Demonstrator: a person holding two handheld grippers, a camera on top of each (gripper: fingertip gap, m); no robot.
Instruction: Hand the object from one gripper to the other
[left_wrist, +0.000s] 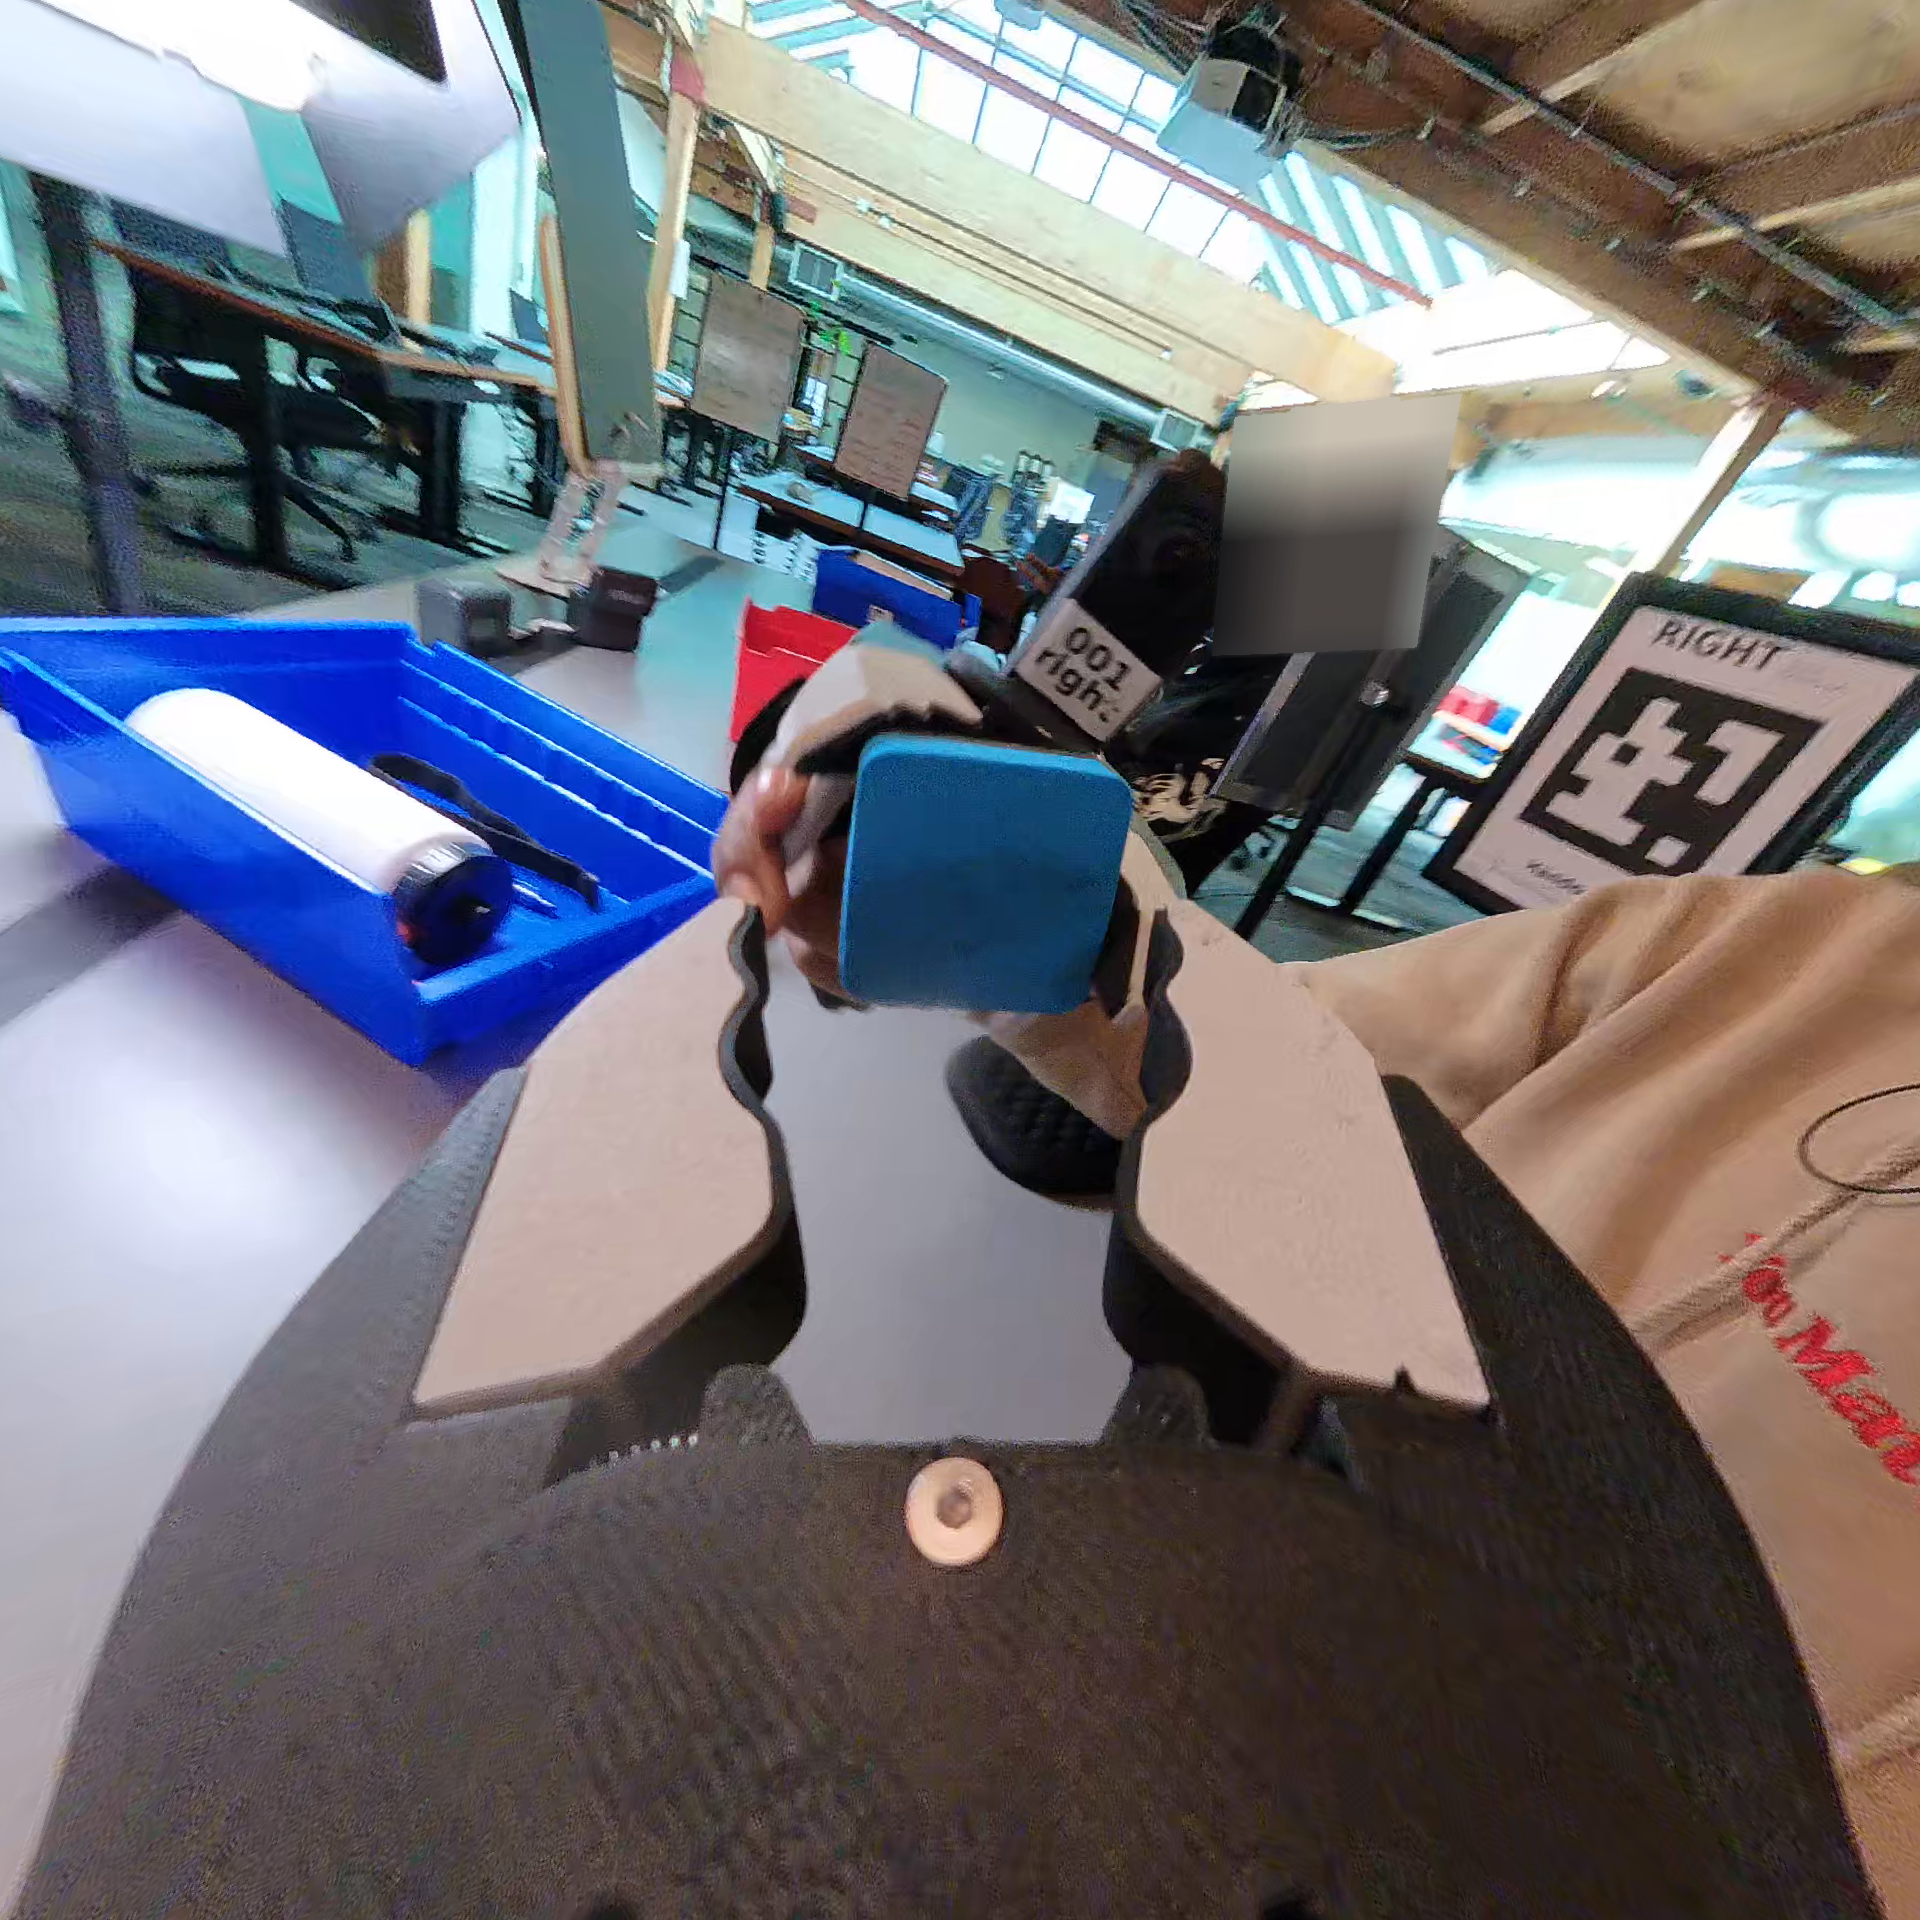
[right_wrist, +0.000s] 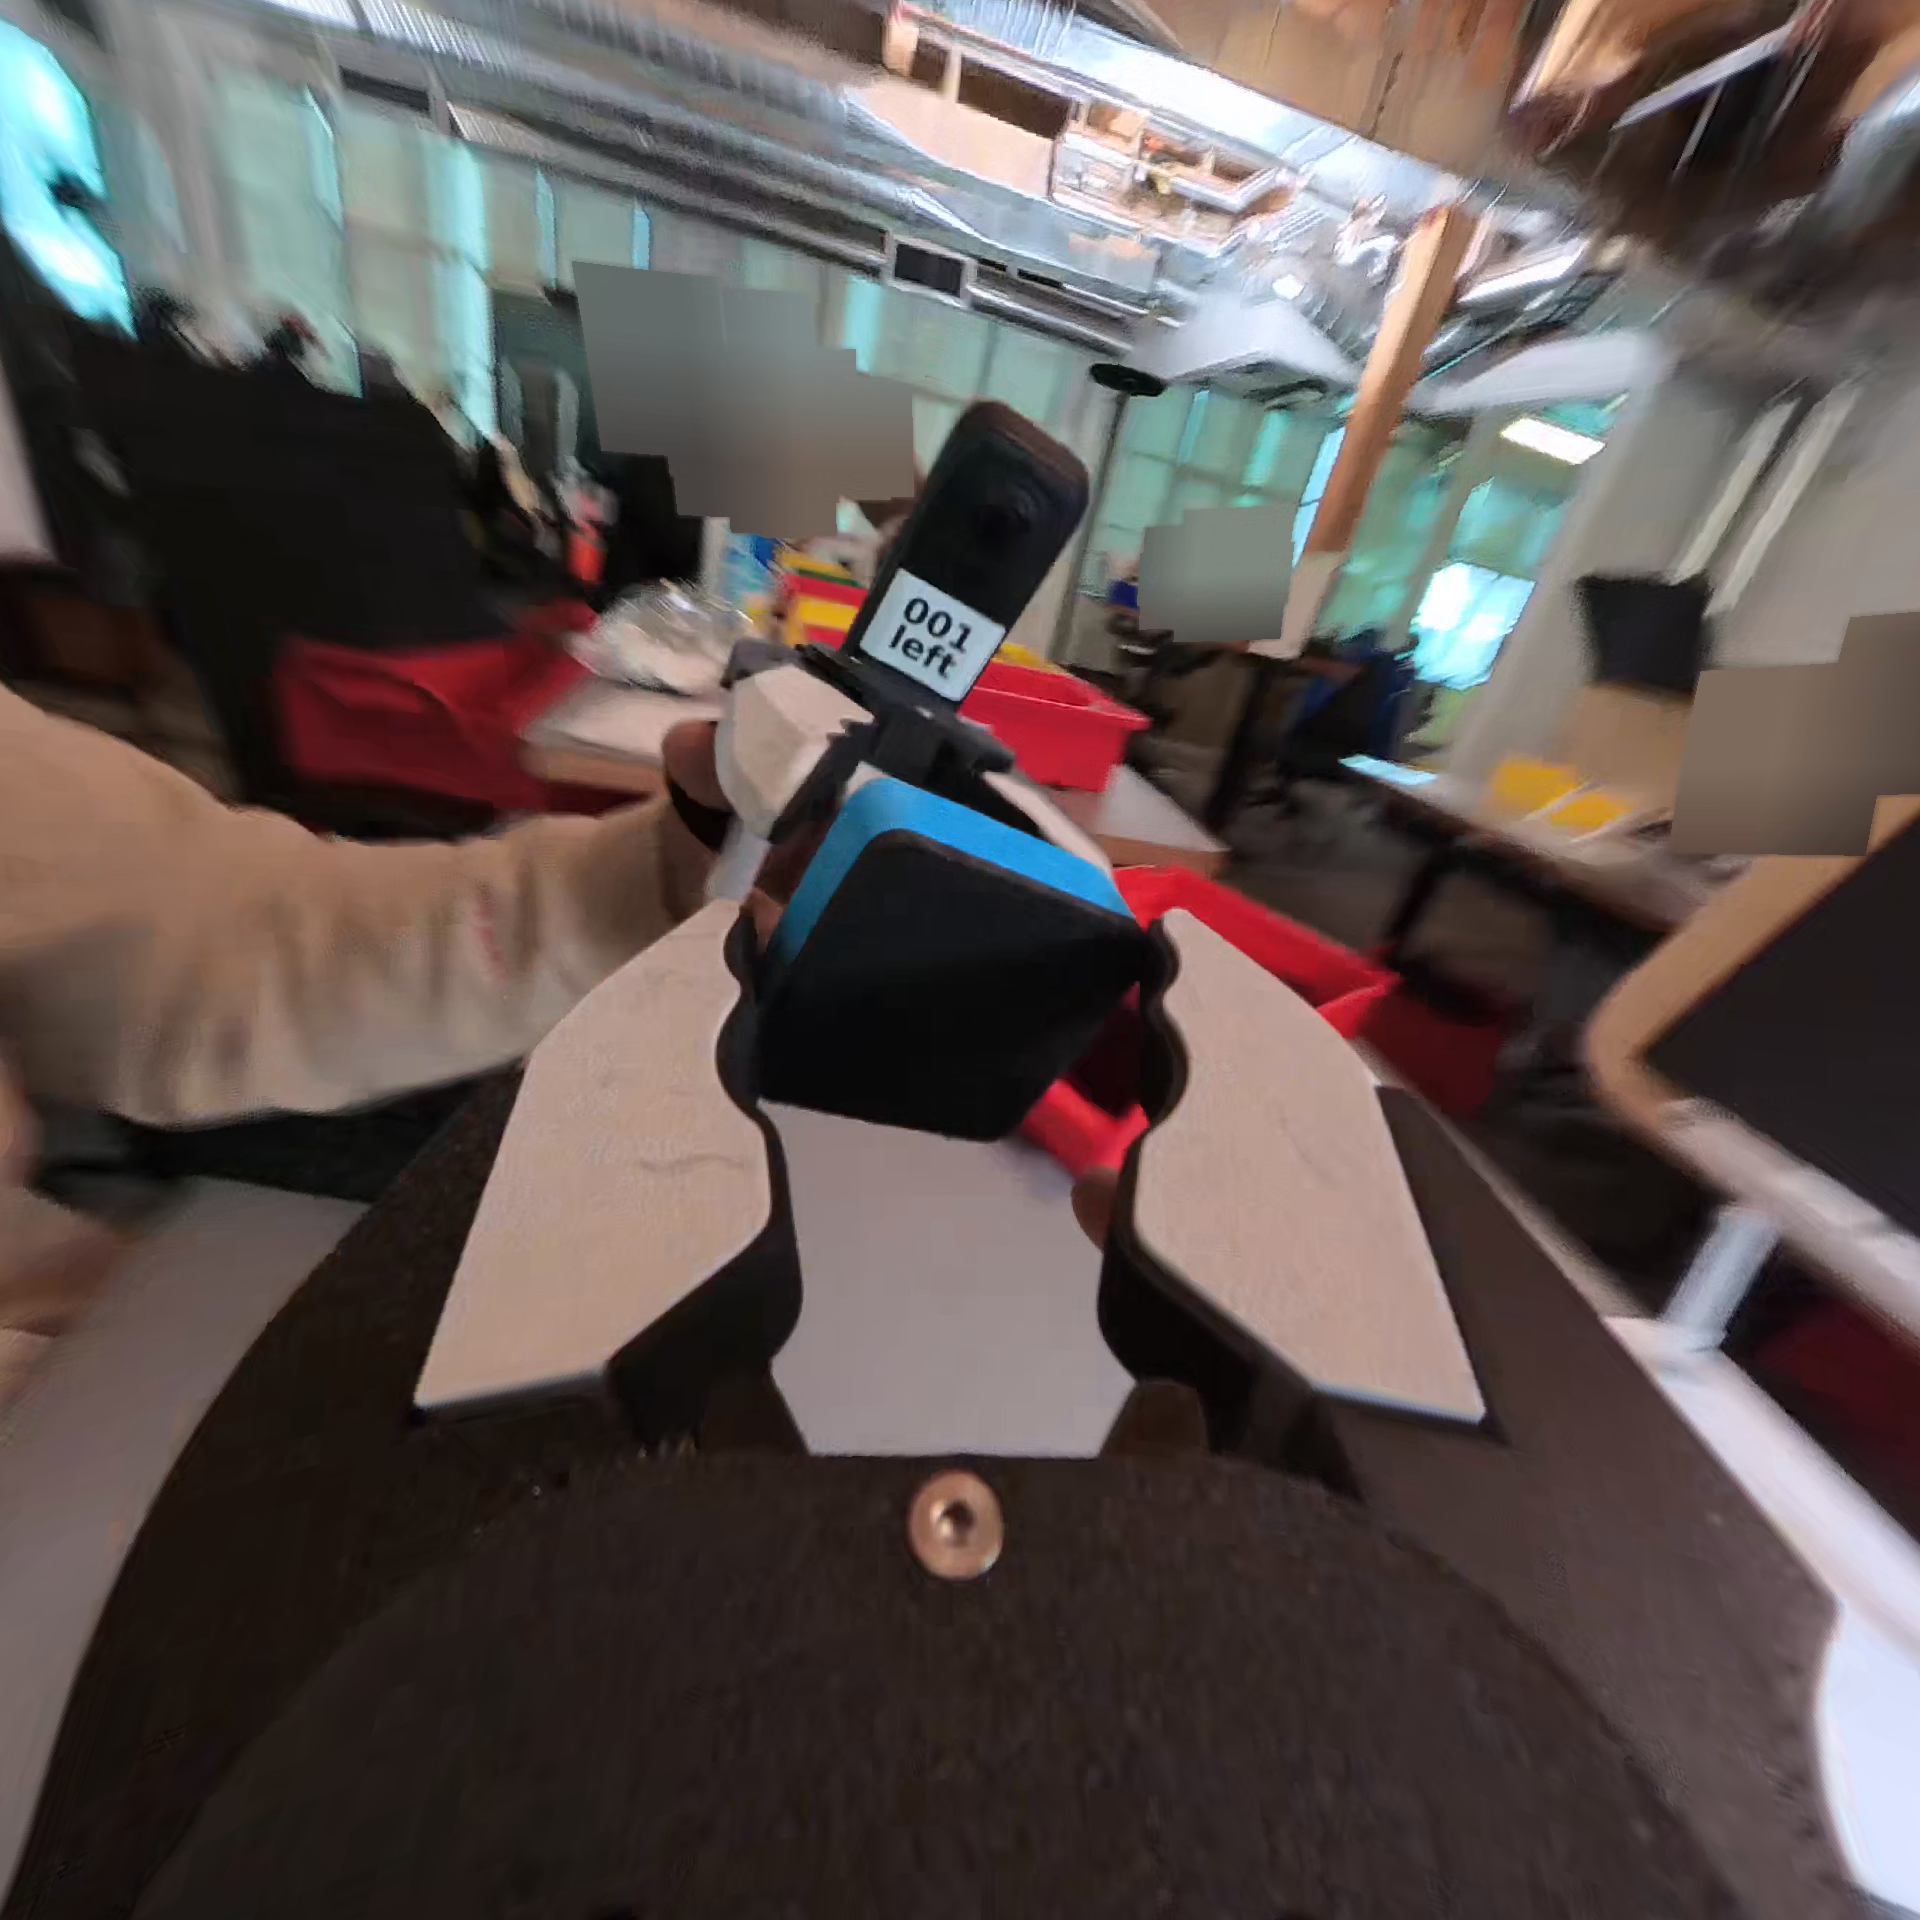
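Observation:
A foam block, blue (left_wrist: 982, 873) with a black face (right_wrist: 935, 997), is held up in the air between both grippers. My right gripper (right_wrist: 951, 935) is shut on it, and the black face fills the gap between its fingertips. My left gripper (left_wrist: 956, 925) is open. Its fingertips reach the block's blue end, with a gap showing on the left side. The left gripper's white fingers (right_wrist: 774, 753) show around the far blue end in the right wrist view. The right gripper's black camera (left_wrist: 1153, 561) shows behind the block in the left wrist view.
A blue bin (left_wrist: 582, 935) on the grey table at the left holds a white roll (left_wrist: 281, 790) and a black strap. A red bin (left_wrist: 779, 644) stands behind. Red bins (right_wrist: 1278, 956) lie below the right gripper. A beige sleeve (left_wrist: 1558, 1039) is at the right.

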